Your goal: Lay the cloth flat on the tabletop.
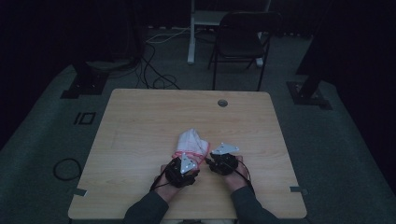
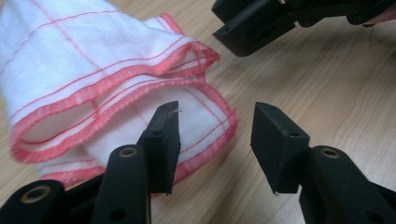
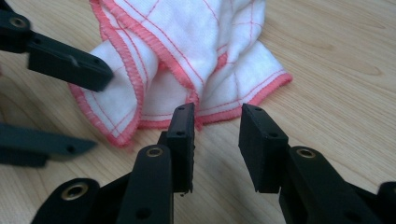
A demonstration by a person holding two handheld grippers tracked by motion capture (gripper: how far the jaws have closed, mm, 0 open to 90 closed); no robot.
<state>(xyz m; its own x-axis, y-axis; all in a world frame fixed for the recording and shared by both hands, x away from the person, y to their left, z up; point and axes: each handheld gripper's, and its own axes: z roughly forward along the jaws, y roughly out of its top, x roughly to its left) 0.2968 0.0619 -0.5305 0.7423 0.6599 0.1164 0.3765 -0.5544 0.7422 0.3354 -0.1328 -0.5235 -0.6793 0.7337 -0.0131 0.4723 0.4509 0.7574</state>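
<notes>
A crumpled white cloth with a red hem and thin red grid lines lies on the wooden table, near its front middle. My left gripper sits at the cloth's near edge. In the left gripper view my left gripper is open, its left jaw over the folded cloth, with nothing pinched. My right gripper points at the cloth from the right. In the right gripper view my right gripper is open, just short of the cloth's hem, and the left gripper's jaws come in from the left.
A round cable hole sits near the table's far edge. Behind the table stand a dark folding chair and a white post. Cables trail on the floor, and black stand bases sit at both sides.
</notes>
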